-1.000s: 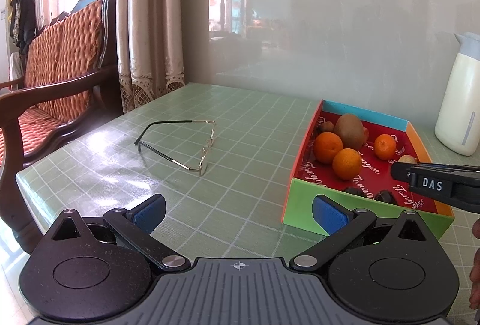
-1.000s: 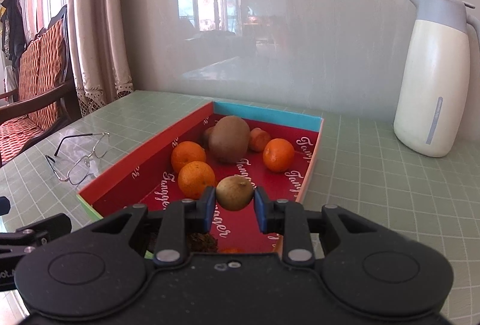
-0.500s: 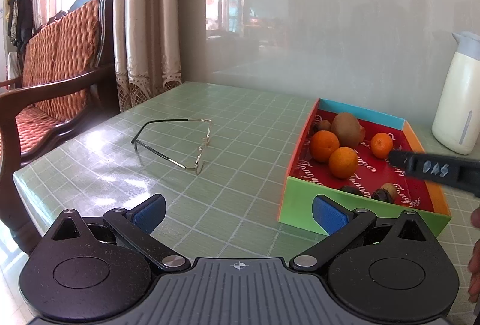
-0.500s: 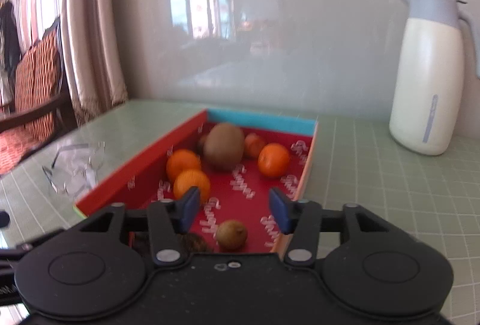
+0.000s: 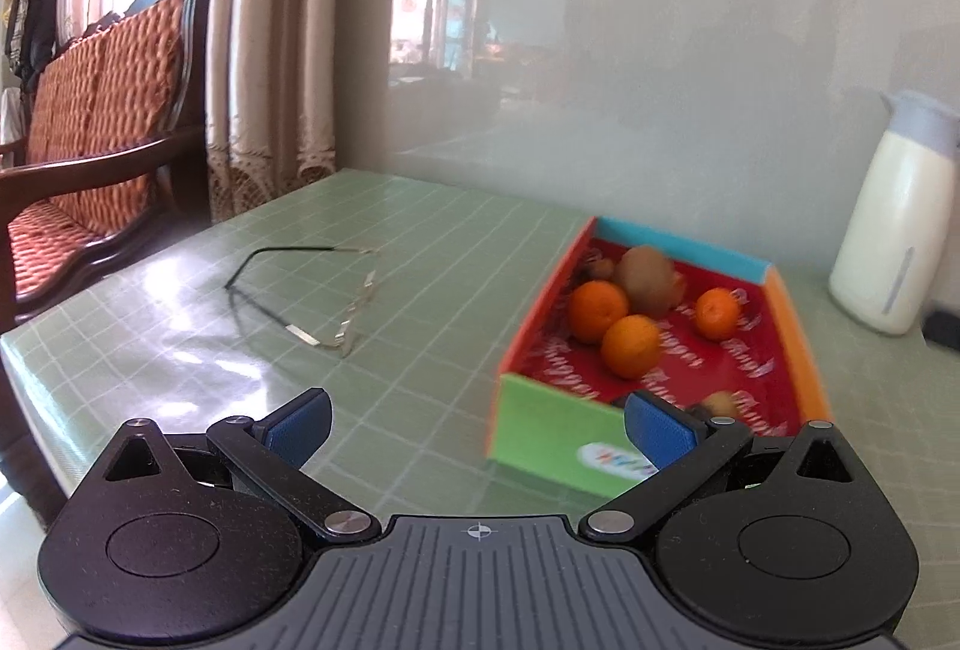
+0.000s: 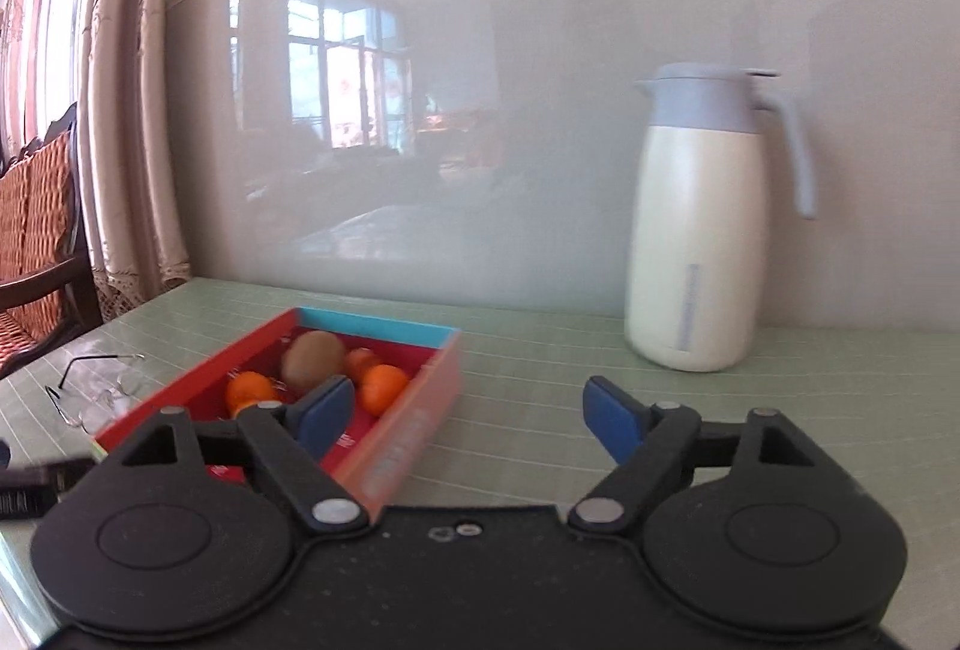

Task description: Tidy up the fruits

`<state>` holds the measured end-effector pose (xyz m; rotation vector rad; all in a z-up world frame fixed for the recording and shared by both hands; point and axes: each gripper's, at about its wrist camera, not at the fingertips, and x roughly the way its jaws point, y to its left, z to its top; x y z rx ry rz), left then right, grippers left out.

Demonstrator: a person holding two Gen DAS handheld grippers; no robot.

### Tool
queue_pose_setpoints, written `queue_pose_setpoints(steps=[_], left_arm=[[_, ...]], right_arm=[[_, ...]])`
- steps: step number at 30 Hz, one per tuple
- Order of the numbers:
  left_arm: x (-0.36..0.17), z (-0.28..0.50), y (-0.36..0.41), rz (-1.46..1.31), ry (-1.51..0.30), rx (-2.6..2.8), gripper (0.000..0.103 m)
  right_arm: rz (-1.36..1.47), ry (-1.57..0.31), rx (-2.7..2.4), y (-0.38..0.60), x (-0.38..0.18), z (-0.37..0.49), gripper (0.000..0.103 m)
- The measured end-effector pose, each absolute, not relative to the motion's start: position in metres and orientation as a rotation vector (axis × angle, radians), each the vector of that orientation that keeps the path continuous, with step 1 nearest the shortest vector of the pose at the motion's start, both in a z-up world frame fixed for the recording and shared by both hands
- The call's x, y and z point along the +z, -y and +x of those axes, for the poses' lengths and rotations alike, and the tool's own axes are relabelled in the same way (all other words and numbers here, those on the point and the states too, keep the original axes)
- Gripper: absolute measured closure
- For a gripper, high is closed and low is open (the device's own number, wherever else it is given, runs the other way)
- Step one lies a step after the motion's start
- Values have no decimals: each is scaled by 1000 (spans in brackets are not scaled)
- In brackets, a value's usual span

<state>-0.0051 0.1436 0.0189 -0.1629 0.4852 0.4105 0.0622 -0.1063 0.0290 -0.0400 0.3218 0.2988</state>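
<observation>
I find the right gripper [image 6: 465,413] empty, its jaws opening with nothing between the blue pads; it hangs over the green table [image 6: 600,368], beside the right-hand wall of the box [image 6: 420,410]. The left gripper [image 5: 477,425] stands released and wide, also empty, low over the table just short of the box's green front wall.

In the left wrist view, the box [image 5: 552,440] holds the fruit on its red lining. I count three oranges: one [image 5: 597,311] at the left, one [image 5: 630,347] just in front of it, one [image 5: 717,313] toward the right wall. A large kiwi [image 5: 647,272] sits at the back, close behind the left orange. A small kiwi [image 5: 717,403] lies near the front of the box, partly hidden by my left gripper's right finger. A small brownish fruit in the back left corner is too blurred to identify.

A pair of glasses [image 5: 312,290] lies on the table left of the box, well apart from it. A white jug [image 6: 699,230] stands upright to the right, against the wall.
</observation>
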Motion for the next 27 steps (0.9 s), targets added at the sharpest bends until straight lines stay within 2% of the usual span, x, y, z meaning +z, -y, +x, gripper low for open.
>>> queue_pose_setpoints(steps=[3, 6, 15, 20, 27], left_arm=[[18, -6, -127, -141, -484, 397, 0], [22, -13, -109, -163, -473, 361, 0], [30, -67, -45, -25, -375, 288, 0], [32, -82, -48, -55, -324, 288, 0], [27, -71, -43, -43, -363, 269, 0]], right_arm=[[-31, -322, 274, 132, 19, 41, 19], [-16, -366, 258, 149, 10, 27, 13], [-10, -368, 198, 179, 8, -13, 13], [-19, -327, 222, 175, 18, -21, 13], [-85, -306, 289, 155, 16, -20, 11]])
